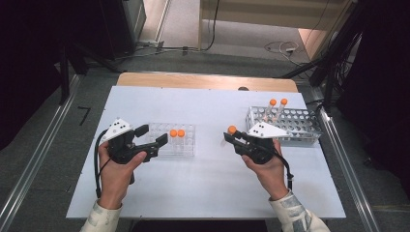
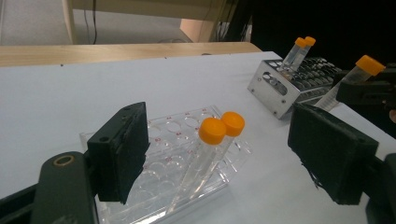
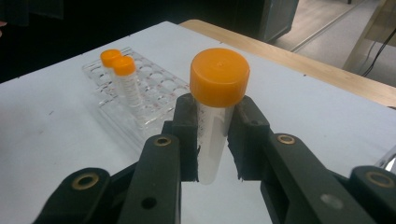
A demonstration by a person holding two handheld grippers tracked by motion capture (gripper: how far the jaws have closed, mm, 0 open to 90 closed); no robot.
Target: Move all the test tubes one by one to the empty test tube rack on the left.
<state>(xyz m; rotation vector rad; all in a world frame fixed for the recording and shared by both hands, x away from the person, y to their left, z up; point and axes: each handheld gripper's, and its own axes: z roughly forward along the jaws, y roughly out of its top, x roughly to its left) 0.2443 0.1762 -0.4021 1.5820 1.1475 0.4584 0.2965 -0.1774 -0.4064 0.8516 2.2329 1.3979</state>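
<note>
Gripping clear round tube, smooth orange cap, black right gripper

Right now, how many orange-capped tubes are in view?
5. Two stand in the clear rack at and, two in the metal rack at and, one in the right gripper.

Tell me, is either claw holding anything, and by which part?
The right claw grips an orange-capped tube by its clear body just below the cap. The left claw is open and holds nothing.
</note>
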